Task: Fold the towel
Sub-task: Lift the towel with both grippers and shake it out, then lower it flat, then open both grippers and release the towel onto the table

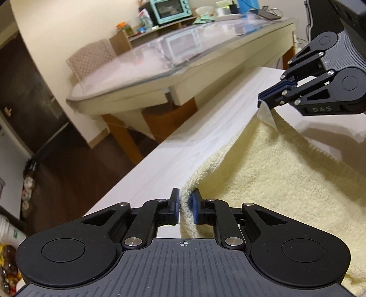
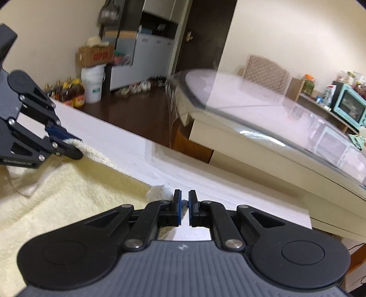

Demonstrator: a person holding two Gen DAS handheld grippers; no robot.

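Note:
A pale yellow towel (image 1: 274, 171) lies on a white table (image 1: 183, 141), with its far edge lifted between both grippers. My left gripper (image 1: 185, 206) is shut on one corner, and the terry fills the narrow gap between its blue pads. In the right wrist view that gripper (image 2: 75, 148) shows at the left, pinching the corner. My right gripper (image 2: 185, 205) is shut, and a white label (image 2: 160, 191) sticks out beside its left finger. From the left wrist view the right gripper (image 1: 263, 100) grips the other corner by that label (image 1: 266, 115). The towel (image 2: 68, 187) sags between them.
Bare white tabletop (image 2: 205, 182) runs beyond the towel's far edge. Past a strip of dark floor stands a glass-topped dining table (image 1: 160, 68) with a chair (image 1: 91, 57) and a mint toaster oven (image 1: 170, 10). Bottles and a white bucket (image 2: 92, 86) sit on the floor.

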